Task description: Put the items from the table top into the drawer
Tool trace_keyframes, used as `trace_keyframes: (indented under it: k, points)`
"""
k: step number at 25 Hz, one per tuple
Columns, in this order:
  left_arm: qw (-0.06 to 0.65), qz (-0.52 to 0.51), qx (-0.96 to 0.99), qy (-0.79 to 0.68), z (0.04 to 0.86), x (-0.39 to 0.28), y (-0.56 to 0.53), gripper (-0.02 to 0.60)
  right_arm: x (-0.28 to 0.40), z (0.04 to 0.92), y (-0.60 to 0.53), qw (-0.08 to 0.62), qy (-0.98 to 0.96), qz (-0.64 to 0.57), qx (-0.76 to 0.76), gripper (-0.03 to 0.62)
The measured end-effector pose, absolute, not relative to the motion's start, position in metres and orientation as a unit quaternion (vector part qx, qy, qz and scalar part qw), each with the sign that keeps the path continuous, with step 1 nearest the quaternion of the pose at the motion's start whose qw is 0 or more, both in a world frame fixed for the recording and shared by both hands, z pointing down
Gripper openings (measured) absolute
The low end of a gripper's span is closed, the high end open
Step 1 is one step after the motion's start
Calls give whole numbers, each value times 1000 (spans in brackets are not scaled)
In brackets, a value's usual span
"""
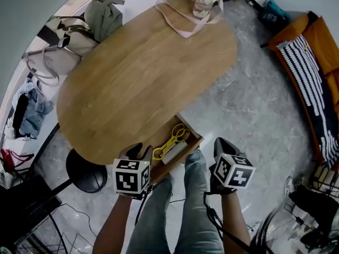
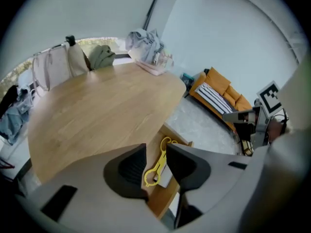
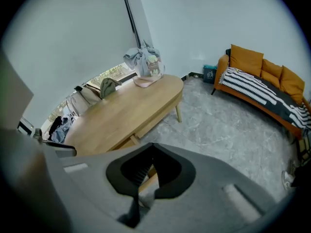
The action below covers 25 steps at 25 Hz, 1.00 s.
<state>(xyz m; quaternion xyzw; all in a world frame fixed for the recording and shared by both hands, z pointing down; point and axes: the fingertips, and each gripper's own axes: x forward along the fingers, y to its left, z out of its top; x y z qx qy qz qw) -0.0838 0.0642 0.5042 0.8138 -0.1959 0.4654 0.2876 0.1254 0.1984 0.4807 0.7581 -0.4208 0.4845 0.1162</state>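
Pretty much done, I reckon. My left claw (image 2: 155, 149) hangs with jaws apart and nothing in them, and straight below its gap is the open drawer (image 1: 195, 135). The yellow tool (image 1: 172, 141) and a pale block (image 1: 176, 153) lie inside it. My right claw (image 3: 152, 147) is pinched together, empty, off to the drawer's other side. The table (image 1: 143, 83) ahead of both claws is bare except for a bag (image 1: 193, 15) at the far end. What's left is probably shutting the drawer. No brands or writing I can read, just the square markers.
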Motion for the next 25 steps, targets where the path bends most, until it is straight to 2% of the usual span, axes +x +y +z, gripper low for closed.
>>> trace_keyframes:
  k: [5, 16, 25]
  points:
    - [283, 413, 827, -255, 443, -93, 36, 111, 127, 431, 183, 107, -442, 466, 758, 5]
    - [171, 303, 871, -346, 261, -108, -2, 31, 136, 291, 166, 92, -489, 406, 767, 5]
    - [139, 237, 872, -404, 166, -148, -14, 20, 155, 198, 181, 70, -483, 358, 796, 5]
